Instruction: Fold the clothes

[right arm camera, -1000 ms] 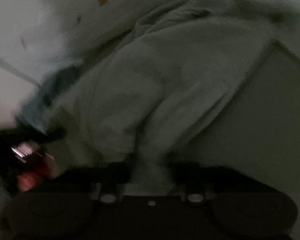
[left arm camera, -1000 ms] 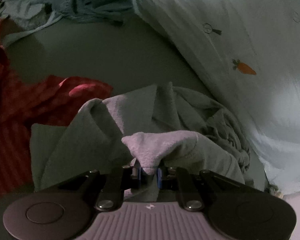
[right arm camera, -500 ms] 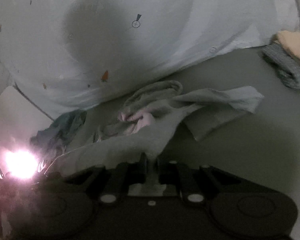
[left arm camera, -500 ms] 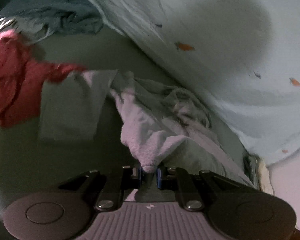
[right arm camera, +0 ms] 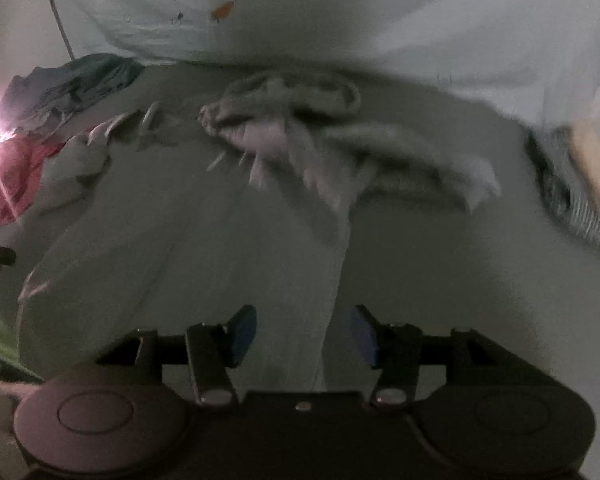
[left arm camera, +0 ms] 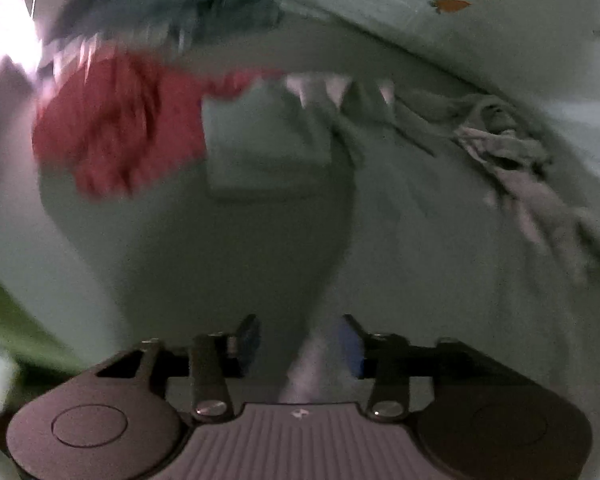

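Note:
A grey sweatshirt-like garment [left arm camera: 440, 216] lies spread on the grey bed surface, its body stretching from the grippers toward the bunched hood or collar end [left arm camera: 500, 140]. In the right wrist view the same garment [right arm camera: 204, 248] is spread out with a sleeve [right arm camera: 420, 164] to the right. My left gripper [left arm camera: 300, 344] is open, jaws apart, with the garment's edge lying between them. My right gripper [right arm camera: 300, 334] is open over the garment's near edge. Both views are motion-blurred.
A red garment [left arm camera: 112, 132] lies at the left, also in the right wrist view [right arm camera: 12, 176]. A dark teal pile [right arm camera: 72, 84] sits beyond it. A white carrot-print duvet [right arm camera: 300, 8] bounds the far side. Folded clothes [right arm camera: 584, 184] sit at the right.
Both grippers were shut on the grey garment and pulled it back and flat over the bed. Now both have opened and let go of it.

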Action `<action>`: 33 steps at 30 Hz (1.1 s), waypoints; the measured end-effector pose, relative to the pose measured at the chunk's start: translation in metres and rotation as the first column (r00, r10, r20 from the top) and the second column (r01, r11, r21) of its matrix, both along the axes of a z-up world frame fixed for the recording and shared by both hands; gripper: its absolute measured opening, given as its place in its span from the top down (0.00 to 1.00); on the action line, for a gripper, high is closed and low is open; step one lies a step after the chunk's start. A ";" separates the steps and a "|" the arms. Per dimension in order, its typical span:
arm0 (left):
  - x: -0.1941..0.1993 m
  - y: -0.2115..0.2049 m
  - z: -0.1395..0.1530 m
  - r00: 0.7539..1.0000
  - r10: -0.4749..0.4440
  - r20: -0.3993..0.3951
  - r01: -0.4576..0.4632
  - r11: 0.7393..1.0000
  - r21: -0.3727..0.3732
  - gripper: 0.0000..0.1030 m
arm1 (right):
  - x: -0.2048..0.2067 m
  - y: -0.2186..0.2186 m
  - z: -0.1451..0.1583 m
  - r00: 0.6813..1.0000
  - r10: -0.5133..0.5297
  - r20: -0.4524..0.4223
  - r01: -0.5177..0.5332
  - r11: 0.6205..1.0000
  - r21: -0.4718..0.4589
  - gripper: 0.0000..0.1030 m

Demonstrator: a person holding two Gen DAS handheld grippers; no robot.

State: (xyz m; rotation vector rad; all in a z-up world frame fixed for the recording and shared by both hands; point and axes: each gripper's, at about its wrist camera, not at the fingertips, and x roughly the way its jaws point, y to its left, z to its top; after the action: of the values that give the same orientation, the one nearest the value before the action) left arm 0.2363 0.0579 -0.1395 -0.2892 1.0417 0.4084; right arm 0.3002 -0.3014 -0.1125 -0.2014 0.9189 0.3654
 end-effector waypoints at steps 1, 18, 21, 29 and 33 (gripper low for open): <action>0.011 0.004 -0.002 1.000 -0.021 -0.005 0.021 0.999 0.028 0.41 | 0.005 0.006 0.001 1.000 0.003 0.010 -0.002 1.000 -0.004 0.48; 0.136 0.142 -0.064 0.956 -0.293 0.028 0.292 0.936 -0.194 0.17 | 0.012 0.207 -0.026 0.999 -0.041 -0.026 0.039 0.996 -0.077 0.35; 0.137 0.128 -0.066 0.920 -0.387 0.056 0.391 0.917 -0.087 0.44 | 0.004 0.247 -0.025 0.998 -0.056 0.004 0.056 0.991 -0.122 0.35; 0.130 0.152 -0.034 0.818 -0.555 0.152 0.569 0.820 -0.065 0.70 | -0.007 0.305 -0.020 0.996 -0.083 0.038 0.088 0.985 -0.149 0.35; 0.117 0.181 -0.029 0.795 -0.596 0.111 0.575 0.800 0.173 0.23 | -0.005 0.321 -0.014 0.992 -0.084 0.099 0.100 0.981 -0.164 0.34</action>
State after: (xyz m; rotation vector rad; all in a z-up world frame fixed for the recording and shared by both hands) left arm 0.3537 0.2385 -0.1682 0.1296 0.8854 -0.1152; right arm 0.2950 0.0191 -0.1266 -0.3272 0.8654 0.1910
